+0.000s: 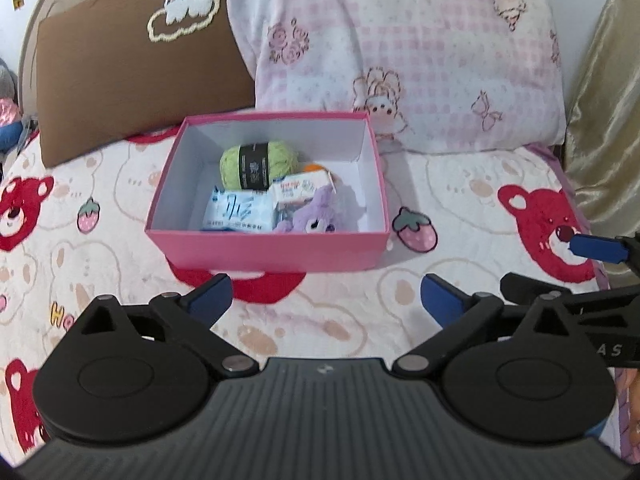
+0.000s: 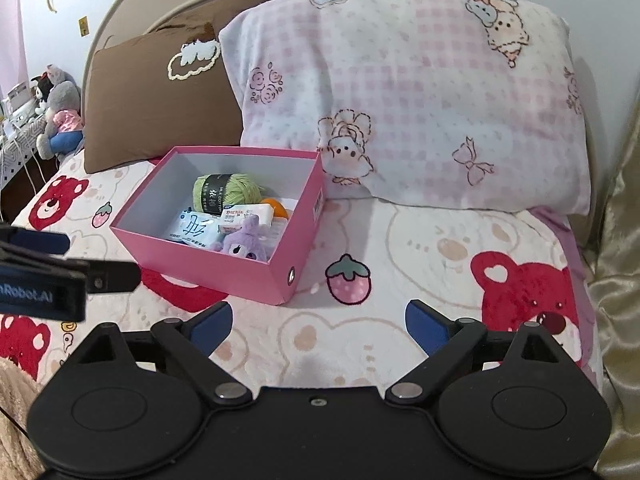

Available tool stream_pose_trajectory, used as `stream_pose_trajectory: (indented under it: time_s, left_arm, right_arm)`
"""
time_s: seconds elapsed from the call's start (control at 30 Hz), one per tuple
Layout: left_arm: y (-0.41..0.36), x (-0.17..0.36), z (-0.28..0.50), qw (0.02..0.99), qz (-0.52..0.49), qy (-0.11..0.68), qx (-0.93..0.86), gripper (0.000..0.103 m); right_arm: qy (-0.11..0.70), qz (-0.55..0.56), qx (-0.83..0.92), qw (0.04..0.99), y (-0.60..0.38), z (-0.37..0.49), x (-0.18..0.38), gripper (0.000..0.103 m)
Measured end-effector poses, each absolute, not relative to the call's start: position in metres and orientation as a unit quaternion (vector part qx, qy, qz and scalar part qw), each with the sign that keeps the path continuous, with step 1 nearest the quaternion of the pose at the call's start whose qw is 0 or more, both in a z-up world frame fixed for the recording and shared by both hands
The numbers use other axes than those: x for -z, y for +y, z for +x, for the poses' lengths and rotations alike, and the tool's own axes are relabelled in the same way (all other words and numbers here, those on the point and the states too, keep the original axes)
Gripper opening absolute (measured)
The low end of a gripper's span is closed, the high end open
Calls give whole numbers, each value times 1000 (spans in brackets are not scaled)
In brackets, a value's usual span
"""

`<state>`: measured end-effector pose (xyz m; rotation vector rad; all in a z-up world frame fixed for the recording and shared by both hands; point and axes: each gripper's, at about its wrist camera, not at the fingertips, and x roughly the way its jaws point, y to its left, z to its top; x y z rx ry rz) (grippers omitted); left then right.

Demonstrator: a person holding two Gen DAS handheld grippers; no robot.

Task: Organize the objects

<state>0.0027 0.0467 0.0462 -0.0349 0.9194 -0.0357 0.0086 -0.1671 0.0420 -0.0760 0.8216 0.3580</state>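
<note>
A pink box, lid off, was seen resting on the bed's bear-and-strawberry blanket, just in front of a brown pillow and a pink checked pillow.

Contents were noted as follows: a green yarn ball lay at the back, its black band read as "MILK COTTON" in the right wrist view; a white-and-blue tissue pack with large blue characters lay at the front left; a small white carton with red print, too small to read, lay beside it; a purple plush toy lay at the front right; an orange item was partly hidden behind the carton.

The left claw was recorded as spread wide, nothing between its blue pads, held above the blanket just short of the box's near wall. The right claw was likewise spread and empty, over the blanket to the right of the box's near corner.

On the left claw's side, as seen from the right wrist camera, lettering ending "nRobot.AI" was partly legible. A white label on the box's right wall was not readable.
</note>
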Motion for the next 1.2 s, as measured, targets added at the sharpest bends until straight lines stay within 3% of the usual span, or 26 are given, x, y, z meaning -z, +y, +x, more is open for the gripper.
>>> stream_pose_trajectory:
  time_s: [0.27,0.63,1.2]
  left_arm:
    - [58,-39,3,884,-58,463,10,102]
    - [57,-36,5,884,-9,467,-15,102]
    - [50,-15,2,873,-12,487,-23,102]
  right_arm:
    - [403,-34,-177,897,-160,6,-38,95]
    - [413,-30,-161,896,-160,7,-37,96]
    - [417,-26,-135,898,-174,2,-33,95]
